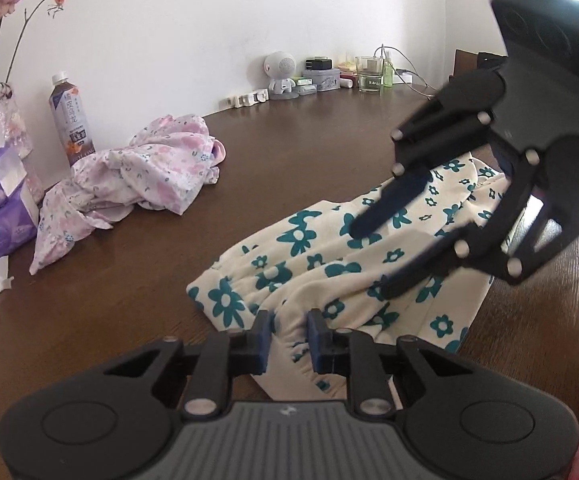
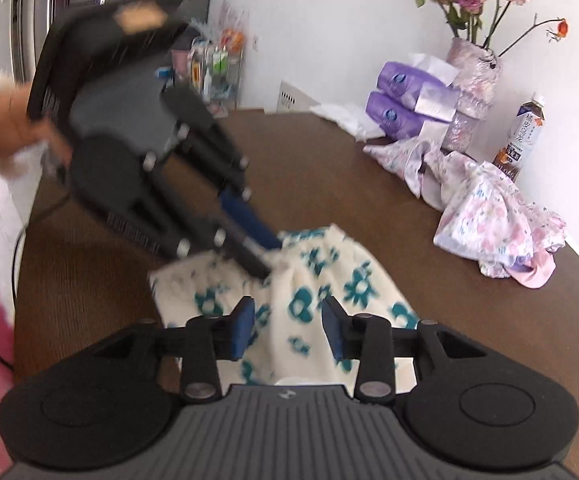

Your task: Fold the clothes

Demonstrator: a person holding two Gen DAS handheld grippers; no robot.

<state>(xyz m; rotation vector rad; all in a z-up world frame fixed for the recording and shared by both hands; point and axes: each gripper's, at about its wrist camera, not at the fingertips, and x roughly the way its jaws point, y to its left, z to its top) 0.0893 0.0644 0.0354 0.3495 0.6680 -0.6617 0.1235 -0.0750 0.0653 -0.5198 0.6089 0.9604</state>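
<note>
Left wrist view: your left gripper (image 1: 288, 338), jaws narrowly parted, straddles the near hem of the cream floral garment (image 1: 329, 264) on the table (image 1: 129, 300); nothing is pinched yet.

Right wrist view: your right gripper (image 2: 288, 330) hovers wide open above the cloth. Next, probably close both on an edge.

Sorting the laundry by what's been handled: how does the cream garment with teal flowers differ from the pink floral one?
The cream garment has large teal flowers; the pink garment has small pale pink blossoms. The cream garment lies spread fairly flat near the table's front edge, while the pink garment sits crumpled in a heap by the bottle. Both grippers work at the cream garment; nothing touches the pink garment. Both rest on the table.
</note>
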